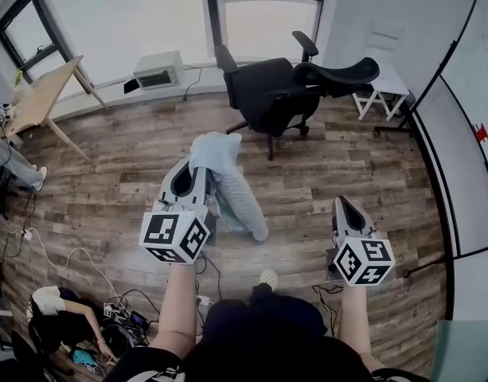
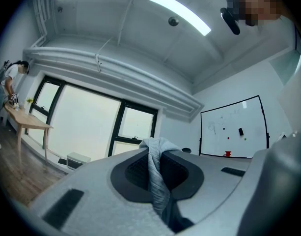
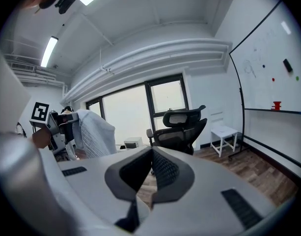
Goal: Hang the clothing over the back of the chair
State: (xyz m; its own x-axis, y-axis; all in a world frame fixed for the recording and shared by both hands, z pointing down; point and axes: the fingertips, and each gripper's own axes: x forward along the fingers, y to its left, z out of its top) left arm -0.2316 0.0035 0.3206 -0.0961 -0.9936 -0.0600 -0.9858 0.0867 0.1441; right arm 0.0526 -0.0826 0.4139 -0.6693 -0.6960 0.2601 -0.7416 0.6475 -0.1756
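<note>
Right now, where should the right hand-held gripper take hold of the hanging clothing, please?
Likely the top edge of the clothing, beside the left hand-held gripper pinching it, approached from the right: the rest hangs limp, so a second high grip would spread it.

A wooden table (image 1: 44, 94) stands at left; a white box (image 1: 158, 70) (some appliance) sits on the floor (image 1: 108, 181) below the window (image 1: 132, 14). A stool (image 1: 384, 86) sits near the whiteboard (image 2: 233, 127); cables (image 1: 75, 251) trail lower left.
</note>
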